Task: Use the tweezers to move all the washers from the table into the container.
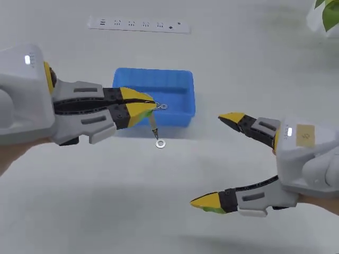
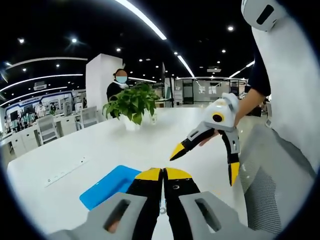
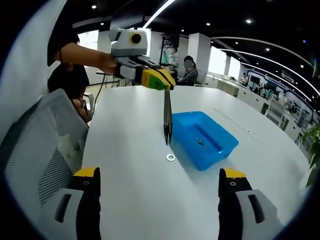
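My left gripper [image 1: 151, 108] is shut on a pair of metal tweezers [image 1: 154, 127], which hang point-down in front of the blue container [image 1: 180, 84]. One washer [image 1: 160, 143] lies on the white table just below the tweezer tips, and nothing shows between the tips. In the right gripper view the tweezers [image 3: 167, 120] end a little above the washer [image 3: 171, 158], left of the container [image 3: 220, 150], which has a few washers [image 3: 200, 142] inside. My right gripper [image 1: 217, 159] hangs open to the right, holding nothing.
A white power strip [image 1: 139, 25] lies at the far side of the table behind the container. A potted plant [image 2: 132, 102] stands on the table further off. Mesh chairs [image 3: 45, 150] sit by the table edge, and people are in the background.
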